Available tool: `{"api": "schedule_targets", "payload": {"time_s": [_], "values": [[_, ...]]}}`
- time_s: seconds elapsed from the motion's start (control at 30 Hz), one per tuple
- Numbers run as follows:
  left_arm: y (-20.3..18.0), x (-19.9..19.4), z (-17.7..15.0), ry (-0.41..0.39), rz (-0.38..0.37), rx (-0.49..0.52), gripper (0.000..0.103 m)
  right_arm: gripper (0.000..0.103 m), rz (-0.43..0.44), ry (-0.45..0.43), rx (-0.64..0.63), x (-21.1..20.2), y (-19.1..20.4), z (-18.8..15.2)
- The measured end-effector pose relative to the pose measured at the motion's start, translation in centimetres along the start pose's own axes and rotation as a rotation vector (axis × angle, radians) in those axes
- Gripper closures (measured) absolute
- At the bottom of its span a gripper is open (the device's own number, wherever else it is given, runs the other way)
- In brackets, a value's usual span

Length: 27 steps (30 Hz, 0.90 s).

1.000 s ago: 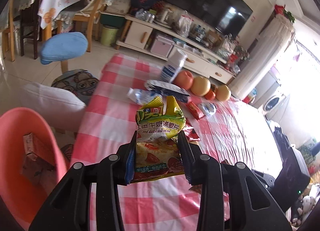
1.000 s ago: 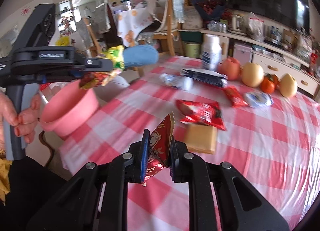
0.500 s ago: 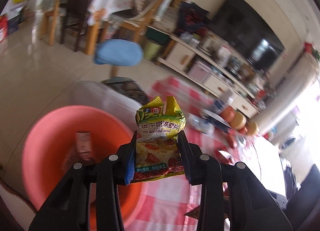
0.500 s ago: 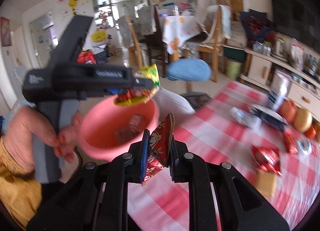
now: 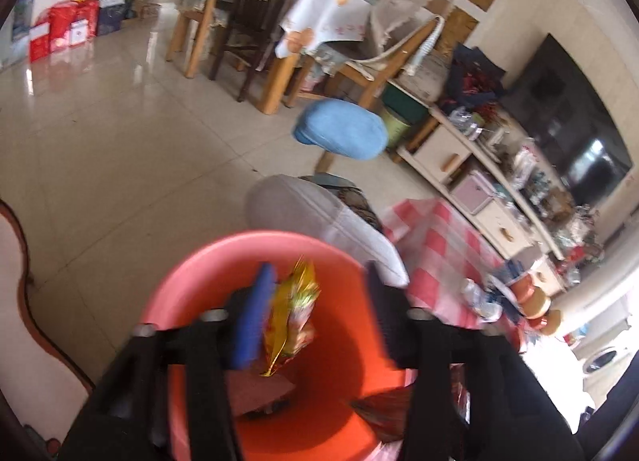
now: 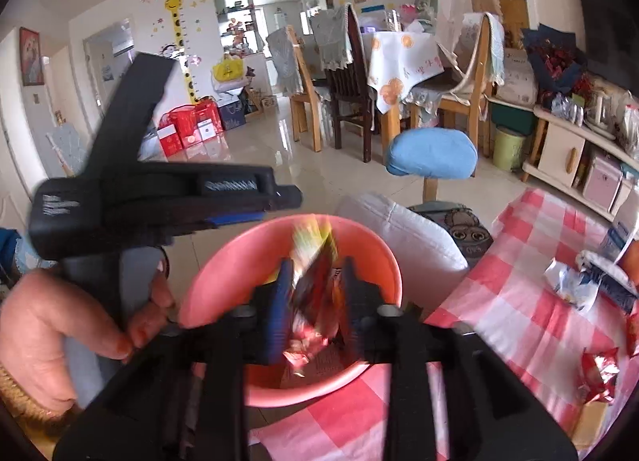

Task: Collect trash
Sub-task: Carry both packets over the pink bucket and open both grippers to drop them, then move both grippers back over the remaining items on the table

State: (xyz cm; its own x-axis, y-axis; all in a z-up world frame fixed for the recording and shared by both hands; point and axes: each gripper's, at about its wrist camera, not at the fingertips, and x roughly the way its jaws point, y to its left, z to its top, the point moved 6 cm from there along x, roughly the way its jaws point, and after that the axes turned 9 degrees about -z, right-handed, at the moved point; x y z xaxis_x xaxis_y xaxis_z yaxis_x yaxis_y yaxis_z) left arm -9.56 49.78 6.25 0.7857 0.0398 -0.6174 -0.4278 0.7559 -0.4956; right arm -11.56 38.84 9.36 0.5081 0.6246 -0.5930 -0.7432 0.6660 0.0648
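Blue stool (image 6: 432,157) beyond pink basin (image 6: 223,273)

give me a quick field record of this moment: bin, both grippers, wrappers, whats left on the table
bin: pink basin, below both grippers
left gripper: fingers opening, yellow wrapper falling free by one pad
right gripper: fingers opening, red wrapper loose between them
table: checked cloth, a red packet and a crumpled bottle left

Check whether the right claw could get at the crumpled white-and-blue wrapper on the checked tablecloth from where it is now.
Probably yes: the right claw, opening over the pink basin, is shedding its red wrapper, and bare tablecloth lies between it and the white-and-blue wrapper.
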Motion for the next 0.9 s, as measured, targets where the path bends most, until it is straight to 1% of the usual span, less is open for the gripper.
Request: {"api": "schedule_targets", "payload": {"time_s": [0.03, 0.07, 0.1, 0.13, 0.17, 0.27, 0.33, 0.37, 0.43, 0.53, 0.63, 0.7, 0.77, 0.9], "values": [[0.0, -0.1, 0.1, -0.009, 0.014, 0.001, 0.027, 0.04, 0.002, -0.004, 0.021, 0.0, -0.4, -0.2], [-0.1, -0.2, 0.1, -0.018, 0.019, 0.011, 0.026, 0.038, 0.01, -0.019, 0.057, -0.4, -1.0, -0.4], [-0.2, -0.2, 0.1, -0.019, 0.025, 0.017, 0.023, 0.031, 0.007, -0.03, 0.075, -0.9, -1.6, -0.5], [-0.3, -0.3, 0.1, -0.023, 0.04, 0.019, 0.017, 0.022, -0.015, -0.043, 0.089, -1.4, -2.3, -0.7], [-0.3, -0.3, 0.1, -0.031, 0.06, 0.017, 0.015, 0.019, -0.049, -0.053, 0.096, -1.9, -3.1, -0.9], [-0.7, -0.4, 0.1, -0.029, 0.065, 0.017, 0.013, 0.018, -0.122, -0.051, 0.08, -3.0, -4.9, -1.7], [-1.1, -0.3, 0.1, -0.026, 0.075, 0.02, 0.009, 0.014, -0.174, -0.04, 0.059, -3.5, -5.8, -2.4], [-1.2, -0.3, 0.0, -0.024, 0.076, 0.022, 0.009, 0.014, -0.199, -0.035, 0.046, -3.7, -6.2, -2.9], [-1.7, -0.2, -0.1, -0.017, 0.073, 0.026, 0.009, 0.013, -0.227, -0.025, 0.028, -4.0, -6.8, -3.8], [-2.6, -0.1, -0.1, -0.02, 0.044, 0.02, 0.009, 0.011, -0.25, -0.006, 0.016, -4.2, -7.5, -5.4], [-4.0, -0.1, -0.2, -0.03, 0.01, 0.035, 0.009, 0.011, -0.266, 0.015, 0.002, -4.7, -8.0, -6.9], [-5.2, 0.1, -0.3, -0.033, -0.022, 0.053, 0.009, 0.011, -0.274, 0.02, -0.001, -4.9, -8.2, -7.5], [-6.5, 0.2, -0.5, -0.054, -0.05, 0.078, 0.009, 0.011, -0.278, 0.025, 0.006, -5.3, -8.6, -8.3], [-9.0, 0.6, -1.0, -0.074, -0.071, 0.134, 0.009, 0.01, -0.289, 0.028, 0.014, -6.1, -9.4, -9.4]]}}
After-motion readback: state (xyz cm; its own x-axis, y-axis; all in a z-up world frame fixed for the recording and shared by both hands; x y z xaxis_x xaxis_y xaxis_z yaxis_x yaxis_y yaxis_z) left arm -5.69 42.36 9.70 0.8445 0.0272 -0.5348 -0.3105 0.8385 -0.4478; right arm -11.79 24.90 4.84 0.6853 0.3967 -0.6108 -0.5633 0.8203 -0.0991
